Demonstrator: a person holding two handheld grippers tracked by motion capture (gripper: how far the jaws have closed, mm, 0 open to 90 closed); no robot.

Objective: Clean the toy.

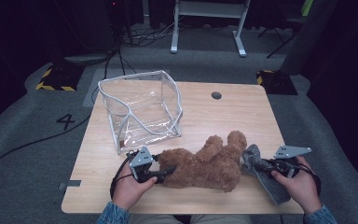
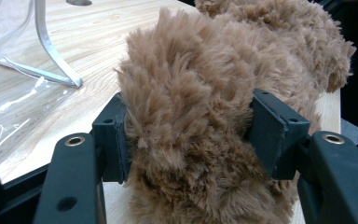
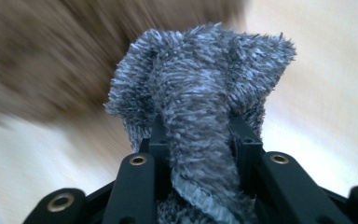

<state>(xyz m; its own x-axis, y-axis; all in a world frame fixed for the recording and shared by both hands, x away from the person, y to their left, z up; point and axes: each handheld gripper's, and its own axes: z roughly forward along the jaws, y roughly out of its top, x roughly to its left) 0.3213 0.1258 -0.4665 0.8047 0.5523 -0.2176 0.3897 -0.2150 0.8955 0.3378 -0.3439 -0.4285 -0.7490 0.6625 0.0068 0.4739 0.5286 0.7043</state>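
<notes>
From the high view, a brown teddy bear (image 1: 205,163) lies on its side near the front edge of the counter (image 1: 242,100), roughly midway between the two front corners. The left gripper (image 1: 165,171), held in the person's left hand (image 1: 130,186), reaches in from the front left and has its jaws around the bear's left end. The right gripper (image 1: 261,165), in the right hand (image 1: 300,184), sits near the front right corner with a grey cloth (image 1: 268,179) in it; the cloth touches the bear's right end and runs back to the front edge. A clear plastic bag (image 1: 140,109) with white edging stands open toward the back left corner, apart from the bear.

In the left gripper view, the two black jaws stand wide, and both pads press into the bear's (image 2: 191,107) fur on either side, so the gripper is clamped on it. The bag (image 2: 23,60) lies at the upper left.

In the right gripper view, the jaws are pinched on a fold of the cloth (image 3: 200,107), which stands up between them; the background is blurred, with brown fur behind
</notes>
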